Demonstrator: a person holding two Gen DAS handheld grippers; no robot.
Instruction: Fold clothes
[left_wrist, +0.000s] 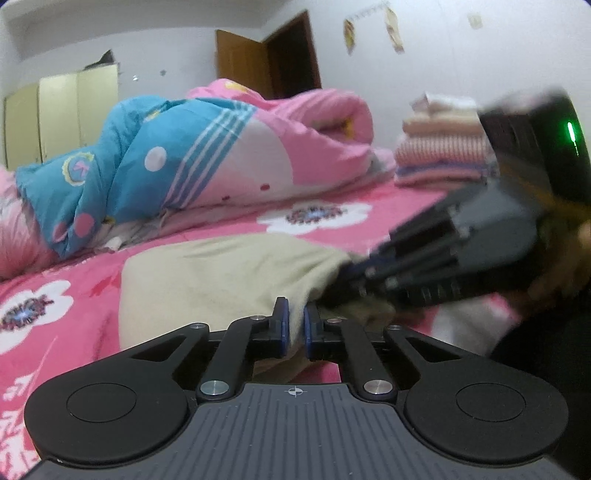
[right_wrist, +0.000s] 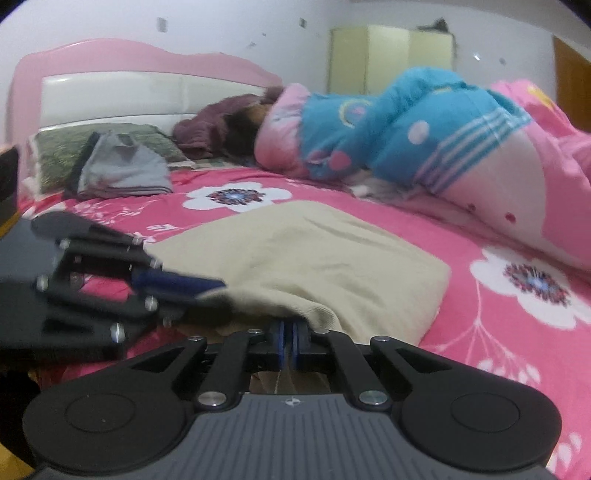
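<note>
Already both grippers pinch the near edge of the beige garment (right_wrist: 314, 254) on the bed (right_wrist: 480, 236): left gripper (left_wrist: 294, 326), right gripper (right_wrist: 290, 345); it lies partly doubled; folded stack (left_wrist: 443, 147) beyond; more folds probably remain

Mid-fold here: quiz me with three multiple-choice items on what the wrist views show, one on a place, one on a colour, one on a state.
1. Where does the stack of folded clothes sit in the left wrist view?
A. on the bed, upper right
B. on the floor
C. on the cupboard

2. What colour is the garment being folded?
A. blue
B. beige
C. grey

3. How does the left gripper stand?
A. wide open
B. shut on nothing
C. shut on the garment's edge

Answers: 1 A, it rests on the pink sheet at upper right. 2 B, the cloth is beige. 3 C, beige fabric runs between its blue pads.
</note>
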